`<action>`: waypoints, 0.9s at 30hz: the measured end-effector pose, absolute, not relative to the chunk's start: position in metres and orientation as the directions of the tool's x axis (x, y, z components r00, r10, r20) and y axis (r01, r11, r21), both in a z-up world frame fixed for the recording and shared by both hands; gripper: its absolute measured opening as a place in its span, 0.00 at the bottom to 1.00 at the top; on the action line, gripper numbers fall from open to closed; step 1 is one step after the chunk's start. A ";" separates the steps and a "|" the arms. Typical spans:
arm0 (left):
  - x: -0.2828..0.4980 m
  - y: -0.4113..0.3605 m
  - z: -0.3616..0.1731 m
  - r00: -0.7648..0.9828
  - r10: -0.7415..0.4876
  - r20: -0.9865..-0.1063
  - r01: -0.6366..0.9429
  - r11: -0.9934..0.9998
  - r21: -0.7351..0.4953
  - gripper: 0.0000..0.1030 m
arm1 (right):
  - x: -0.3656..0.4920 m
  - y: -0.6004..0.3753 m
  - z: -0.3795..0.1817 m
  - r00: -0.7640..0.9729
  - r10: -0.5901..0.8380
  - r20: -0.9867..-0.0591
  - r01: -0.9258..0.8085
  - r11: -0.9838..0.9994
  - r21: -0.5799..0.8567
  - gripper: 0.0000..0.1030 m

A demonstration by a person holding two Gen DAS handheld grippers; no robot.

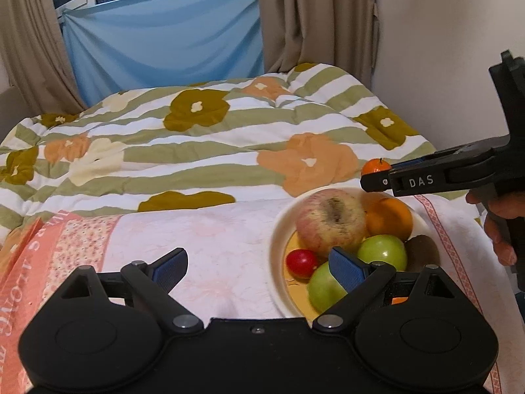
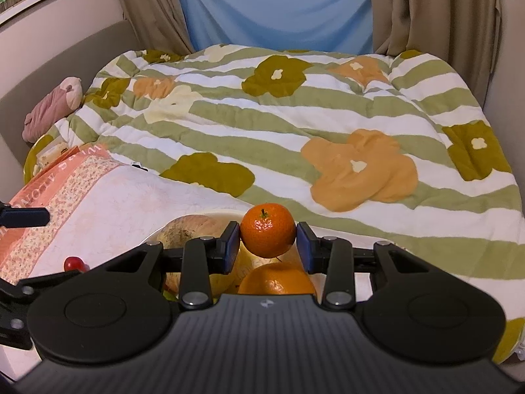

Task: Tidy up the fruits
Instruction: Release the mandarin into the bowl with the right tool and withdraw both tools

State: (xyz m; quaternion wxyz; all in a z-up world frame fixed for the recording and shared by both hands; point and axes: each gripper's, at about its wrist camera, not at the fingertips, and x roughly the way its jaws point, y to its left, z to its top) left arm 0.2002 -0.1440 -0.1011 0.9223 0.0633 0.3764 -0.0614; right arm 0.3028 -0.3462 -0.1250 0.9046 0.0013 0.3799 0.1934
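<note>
beige curtains (image 1: 315, 16) and a pale blue sheet (image 1: 164, 39) back a bed under a green-striped flowered quilt (image 2: 295, 124), with a pink and white patterned cloth (image 1: 210, 239) spread on the near side. right gripper (image 2: 268, 242) is clamped on a small orange mandarin with a green stem (image 2: 268, 234), its blue pads (image 2: 233, 241) pressing both sides, lifted above the far right part of a cream round plate with a yellow centre (image 1: 277, 252). on that plate lie a large blotchy red-yellow apple (image 1: 331, 221), a bigger orange fruit (image 1: 390, 218), two green apples (image 1: 382, 251), a small red cherry tomato (image 1: 300, 262) and a brown kiwi (image 1: 421, 251) at the right rim. left gripper (image 1: 261, 267) hovers low over the cloth at the plate's near left edge, spread wide and gripping nothing, its right pad in front of the nearer green apple (image 1: 325, 287). far left on the bed rests a pink plush toy (image 2: 52, 105).
</note>
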 end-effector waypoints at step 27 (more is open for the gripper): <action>0.145 -0.095 -0.044 0.782 -0.057 -0.621 0.139 0.987 0.086 0.92 | 0.224 -0.321 -0.043 0.741 0.266 -0.616 -0.273 0.958 0.085 1.00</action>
